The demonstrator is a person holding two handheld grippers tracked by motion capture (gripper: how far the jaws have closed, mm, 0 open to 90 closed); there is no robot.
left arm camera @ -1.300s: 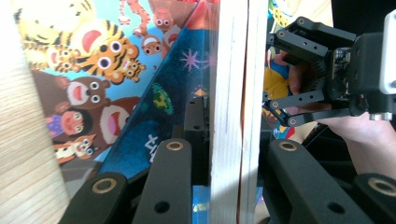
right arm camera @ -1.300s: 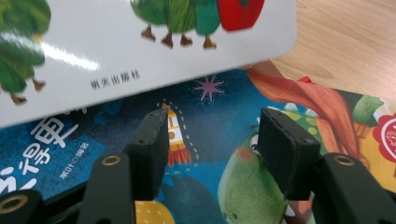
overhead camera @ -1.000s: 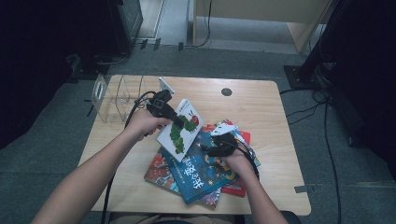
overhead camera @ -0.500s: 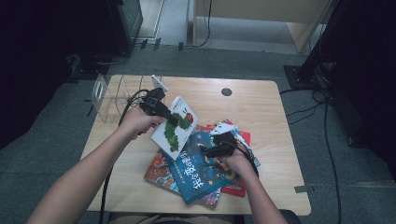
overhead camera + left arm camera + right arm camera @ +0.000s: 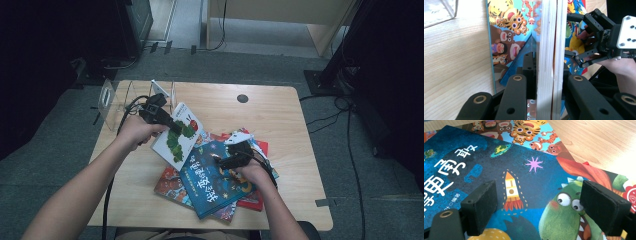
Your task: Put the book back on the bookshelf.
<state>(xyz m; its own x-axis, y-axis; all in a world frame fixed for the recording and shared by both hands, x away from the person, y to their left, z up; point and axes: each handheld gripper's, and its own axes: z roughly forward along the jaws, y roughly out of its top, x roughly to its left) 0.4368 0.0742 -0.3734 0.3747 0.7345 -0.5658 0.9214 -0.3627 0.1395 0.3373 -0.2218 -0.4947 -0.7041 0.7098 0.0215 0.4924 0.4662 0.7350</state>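
Gripping caterpillar book in left tongs | tilted, long axis toward rack

A lab-like recording room: a lone wooden bench on grey carpet, loose cables trailing right, dark equipment far left.

The left forearm reaches in from the lower left of the high view, its hand gripping the left claw, which points rightward with its black jaws pressed together on what it holds. The right forearm rises from the bottom edge, its hand wrapped around the right claw, which aims leftward; its jaws have just been opening and now stand wide apart, gripping nothing.
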